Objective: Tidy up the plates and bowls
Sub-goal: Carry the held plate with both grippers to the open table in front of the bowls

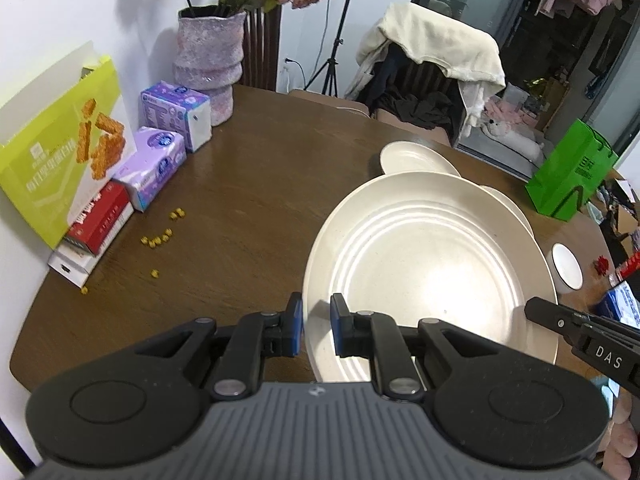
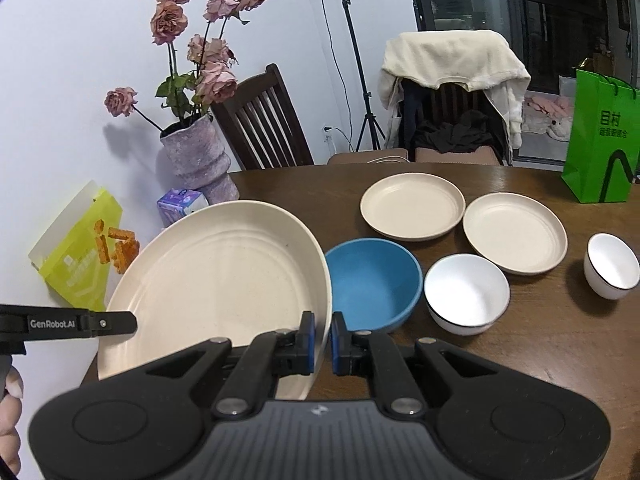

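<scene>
Right wrist view: a dark wooden table [image 2: 500, 360] fills the lower scene, its far edge meeting a white wall, with bare wood in front of the dishes. Largest of the dishes is a cream large plate [image 2: 216, 280], raised off the table and tilted, its face turned up toward the camera and its far rim higher than its near rim. The right gripper [image 2: 322, 340] is clamped on the plate's right rim, blue pads pressed against it. The left gripper [image 1: 316, 328] pinches the opposite rim, jaws nearly closed on the thin edge. The plate hides the left part of a blue bowl [image 2: 376, 284] just beside it on the right. Right of that bowl sits a white bowl [image 2: 466, 294], upright, and a second white bowl [image 2: 612, 266] stands further right near the table edge. Behind the blue bowl lie two small cream plates [image 2: 412, 206], flat and almost touching each other. A green bag [image 2: 600, 140] is cut off at the right. Left of the large plate, boxes and a vase [image 2: 196, 156] crowd the wall side.
</scene>
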`<state>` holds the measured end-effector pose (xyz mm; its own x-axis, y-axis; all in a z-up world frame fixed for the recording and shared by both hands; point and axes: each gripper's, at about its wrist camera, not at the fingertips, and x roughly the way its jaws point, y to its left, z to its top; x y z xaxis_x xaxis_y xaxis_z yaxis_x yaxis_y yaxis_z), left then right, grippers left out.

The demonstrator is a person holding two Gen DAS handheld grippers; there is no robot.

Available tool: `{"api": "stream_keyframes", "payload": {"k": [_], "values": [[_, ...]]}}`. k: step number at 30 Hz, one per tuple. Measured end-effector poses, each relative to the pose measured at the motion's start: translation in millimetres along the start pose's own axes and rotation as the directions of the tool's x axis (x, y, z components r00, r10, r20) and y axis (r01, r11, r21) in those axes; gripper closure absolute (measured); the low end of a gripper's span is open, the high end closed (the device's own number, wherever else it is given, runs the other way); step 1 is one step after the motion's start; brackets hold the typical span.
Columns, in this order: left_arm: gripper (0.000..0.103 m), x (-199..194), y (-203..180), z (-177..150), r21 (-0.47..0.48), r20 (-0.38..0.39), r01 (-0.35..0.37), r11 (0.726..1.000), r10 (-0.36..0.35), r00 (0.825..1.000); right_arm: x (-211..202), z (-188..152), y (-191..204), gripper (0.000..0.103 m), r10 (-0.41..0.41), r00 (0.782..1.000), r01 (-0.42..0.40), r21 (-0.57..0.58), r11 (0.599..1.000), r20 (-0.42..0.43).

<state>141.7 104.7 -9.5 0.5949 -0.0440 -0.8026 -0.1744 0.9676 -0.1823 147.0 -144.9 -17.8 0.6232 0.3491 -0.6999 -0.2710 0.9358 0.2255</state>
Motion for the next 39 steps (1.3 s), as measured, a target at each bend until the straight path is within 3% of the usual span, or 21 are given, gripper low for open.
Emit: {"api": "stream_keyframes", "payload": {"k": [18, 39], "values": [[0.088, 10, -36, -52, 0.07, -0.073, 0.057, 0.996, -0.051, 0.996, -29, -53, -41, 0.095, -0.056, 0.998, 0.056, 0.056, 0.997, -0.006], [0.088, 64, -62, -98, 0.182, -0.181, 0.137, 0.974, -0.103, 0.978, -24, -118, -83, 0.096, -0.153, 0.987, 0.159, 0.149, 0.976, -0.047]]}}
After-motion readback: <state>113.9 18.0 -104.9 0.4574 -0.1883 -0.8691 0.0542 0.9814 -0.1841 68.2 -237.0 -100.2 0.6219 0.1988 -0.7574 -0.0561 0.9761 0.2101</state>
